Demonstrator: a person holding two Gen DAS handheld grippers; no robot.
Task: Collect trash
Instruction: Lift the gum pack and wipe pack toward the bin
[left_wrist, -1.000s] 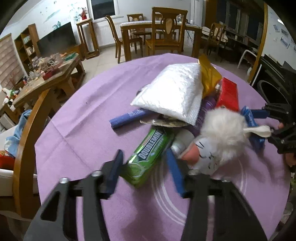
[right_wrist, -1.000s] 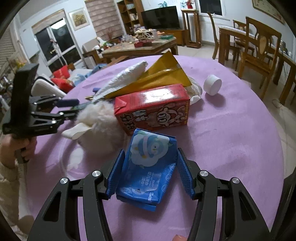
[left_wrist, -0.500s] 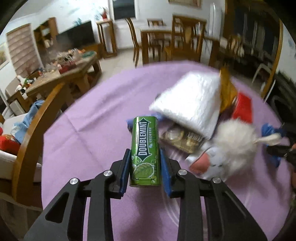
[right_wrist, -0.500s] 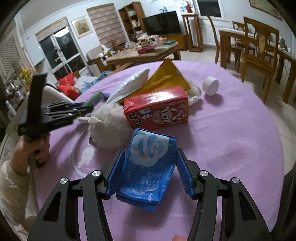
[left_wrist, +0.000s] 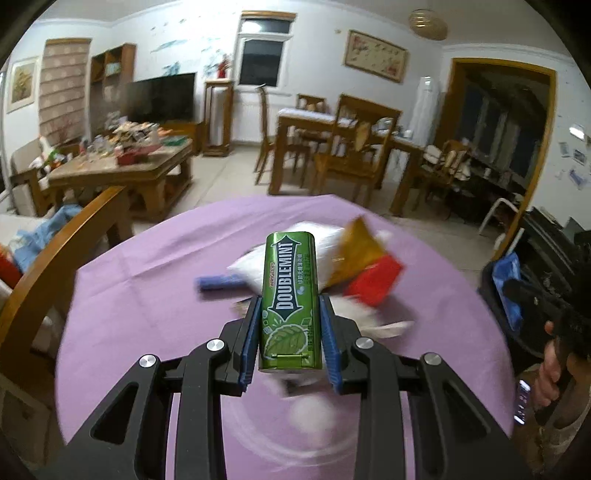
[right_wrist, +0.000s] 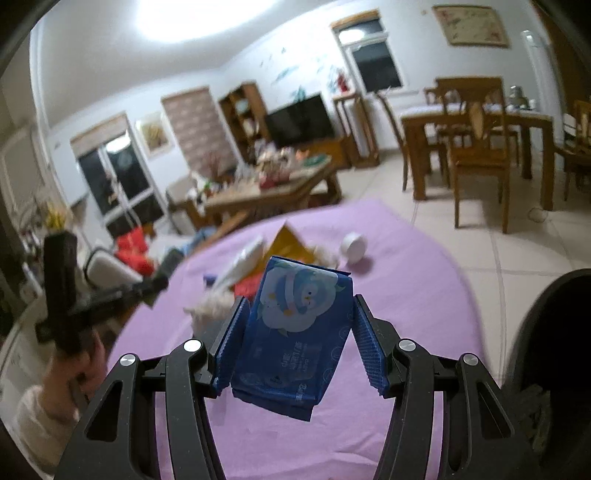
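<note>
My left gripper (left_wrist: 290, 303) is shut on a green Doublemint gum box (left_wrist: 290, 280), held upright above the purple table (left_wrist: 147, 295). In the right wrist view my right gripper (right_wrist: 301, 305) is shut on a blue wet-wipes pack (right_wrist: 295, 332), which hangs clear of the cloth. Below and beyond both lies the trash pile: a red carton (left_wrist: 376, 282), a yellow bag (left_wrist: 360, 251), a white padded pouch (left_wrist: 247, 266), a blue tube (left_wrist: 218, 282) and a white fluffy thing (right_wrist: 207, 312). The left gripper (right_wrist: 110, 295) shows blurred at the left of the right wrist view.
A white round cap (right_wrist: 352, 248) lies on the cloth past the pile. A dark rounded thing (right_wrist: 546, 350) fills the right wrist view's lower right. A wooden chair back (left_wrist: 55, 273) curves along the table's left side. A cluttered coffee table (left_wrist: 122, 166) and a dining set (left_wrist: 354, 147) stand behind.
My left gripper closed on the gum box and lifted it off the table. The right gripper rose with the wipes pack. Both views now sit higher, with the pile farther below.
</note>
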